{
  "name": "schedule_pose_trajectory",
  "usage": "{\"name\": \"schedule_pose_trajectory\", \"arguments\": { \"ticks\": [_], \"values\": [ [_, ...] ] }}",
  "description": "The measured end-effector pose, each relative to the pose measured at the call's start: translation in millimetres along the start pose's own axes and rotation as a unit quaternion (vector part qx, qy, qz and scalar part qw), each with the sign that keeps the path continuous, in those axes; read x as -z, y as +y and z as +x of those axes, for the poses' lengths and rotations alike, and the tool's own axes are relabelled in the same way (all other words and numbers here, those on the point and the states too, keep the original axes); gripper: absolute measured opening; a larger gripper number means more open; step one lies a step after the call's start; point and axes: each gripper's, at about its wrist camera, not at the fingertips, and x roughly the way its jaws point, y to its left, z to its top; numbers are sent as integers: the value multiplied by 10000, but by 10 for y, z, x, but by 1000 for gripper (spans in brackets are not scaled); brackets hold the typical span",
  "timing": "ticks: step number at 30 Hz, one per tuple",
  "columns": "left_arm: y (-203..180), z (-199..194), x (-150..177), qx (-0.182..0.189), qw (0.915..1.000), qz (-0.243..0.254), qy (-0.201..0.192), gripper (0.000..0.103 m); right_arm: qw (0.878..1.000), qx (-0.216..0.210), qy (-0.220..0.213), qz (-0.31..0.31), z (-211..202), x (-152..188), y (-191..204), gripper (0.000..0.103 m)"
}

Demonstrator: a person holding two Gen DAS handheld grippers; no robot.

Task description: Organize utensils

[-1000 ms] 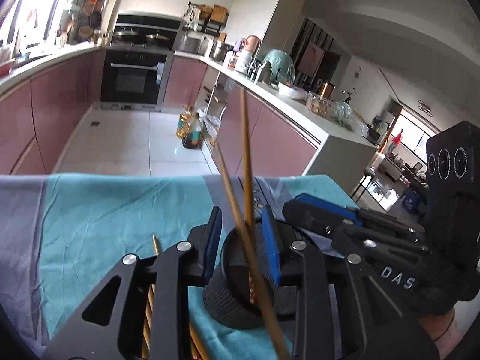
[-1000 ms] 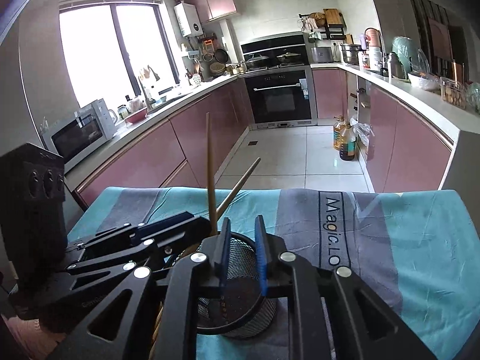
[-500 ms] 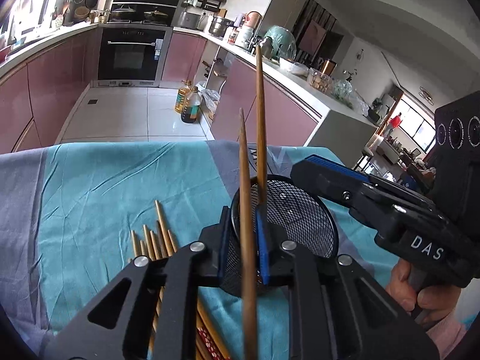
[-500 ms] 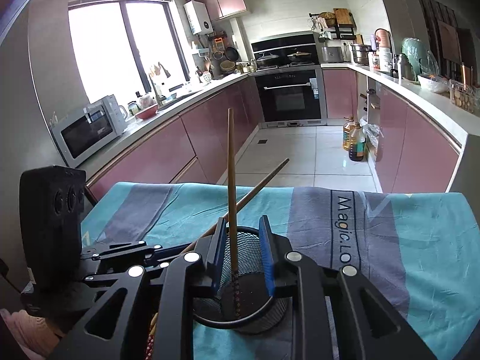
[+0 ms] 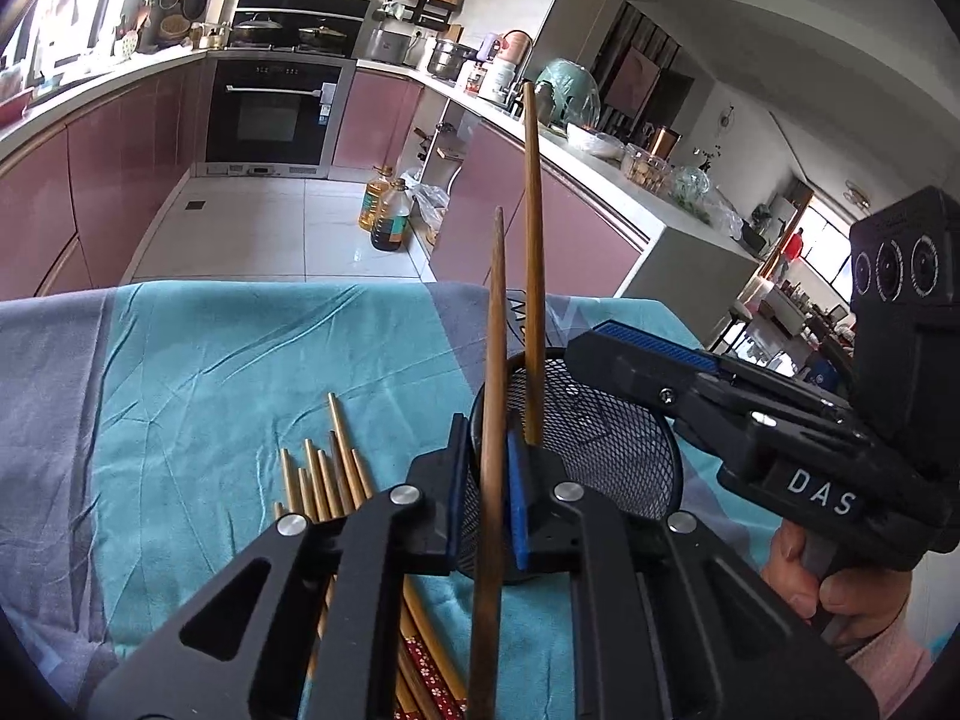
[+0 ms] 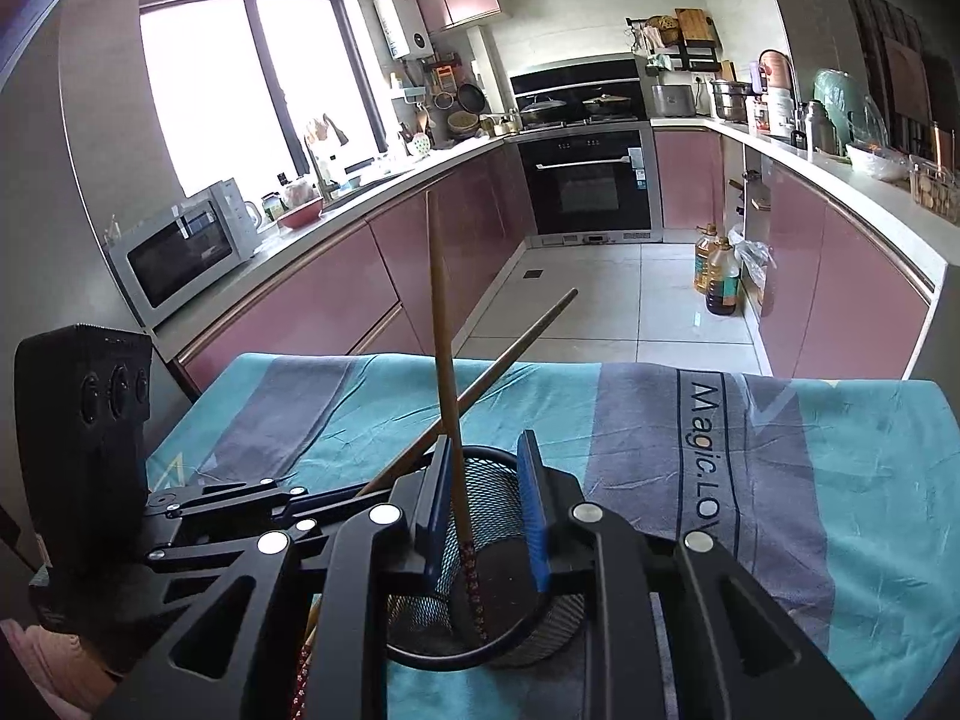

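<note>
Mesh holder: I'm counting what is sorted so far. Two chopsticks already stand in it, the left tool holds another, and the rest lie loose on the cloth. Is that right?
Not quite. Only one standing chopstick is in the mesh holder, as the right wrist view shows. The left tool does hold another chopstick, and the loose chopsticks lie on the cloth.

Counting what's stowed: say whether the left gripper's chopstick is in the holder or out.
Out: left gripper clamps the chopstick outside the mesh holder; another chopstick stands inside.
</note>
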Motion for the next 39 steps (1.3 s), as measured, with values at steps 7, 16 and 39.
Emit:
{"name": "schedule_pose_trajectory", "arguments": {
  "ticks": [7,16,39],
  "values": [
    [43,-67,-10,55,9998,-170,10,8,10000,89,15,24,-3,1,-37,21],
    [104,-85,-73,62,9993,-369,-38,10,9996,214,197,55,136,38,-116,18],
    [271,-653,63,522,9937,-671,-729,7,9943,-983,64,412,-122,-27,-18,19]
  ]
}}
